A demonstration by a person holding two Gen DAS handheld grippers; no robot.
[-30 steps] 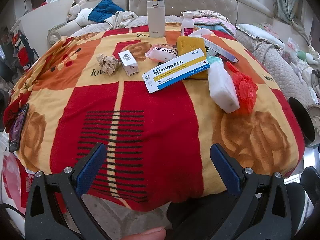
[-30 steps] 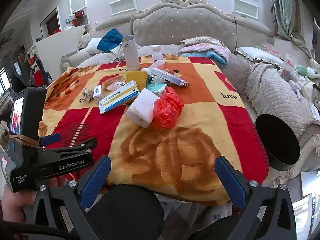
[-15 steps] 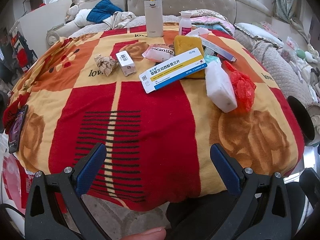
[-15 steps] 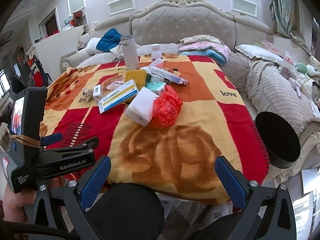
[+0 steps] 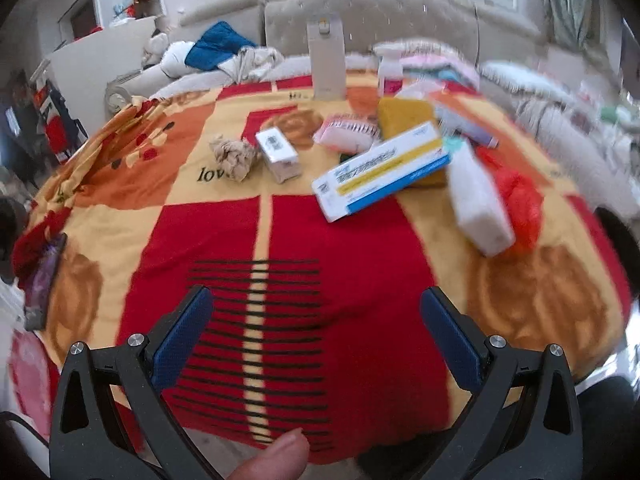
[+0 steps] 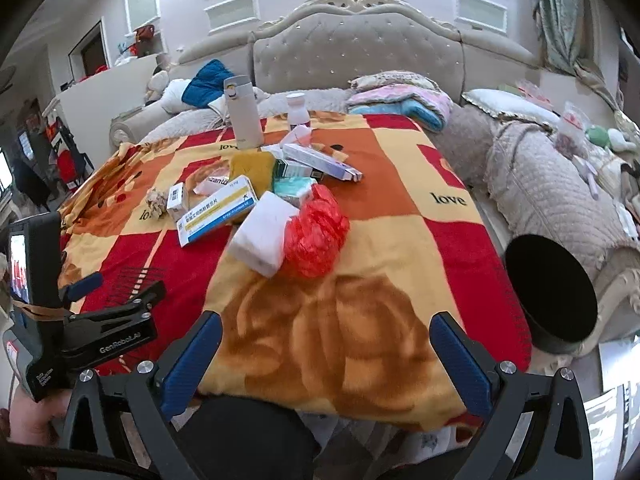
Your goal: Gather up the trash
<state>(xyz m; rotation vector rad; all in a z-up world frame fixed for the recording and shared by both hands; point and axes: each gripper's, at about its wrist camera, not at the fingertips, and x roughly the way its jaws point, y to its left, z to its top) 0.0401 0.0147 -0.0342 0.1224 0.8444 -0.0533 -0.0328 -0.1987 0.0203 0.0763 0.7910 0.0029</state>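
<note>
Both the left gripper (image 5: 316,328) and right gripper (image 6: 326,354) gape wide, empty, above the table's (image 6: 400,264) near edge. The box (image 6: 218,210) lies mid-table among the trash, long axis running near-left to far-right; the bin (image 6: 550,286) stands right.

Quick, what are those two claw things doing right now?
Left gripper: open, holding nothing.
Right gripper: open, holding nothing.

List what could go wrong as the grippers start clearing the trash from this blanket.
The long medicine box leans on the yellow sponge, so grabbing either may shift the pile. The tall flask stands on soft blanket and might tip if bumped. The black bin sits past the table edge, so a loose red bag may miss.
</note>
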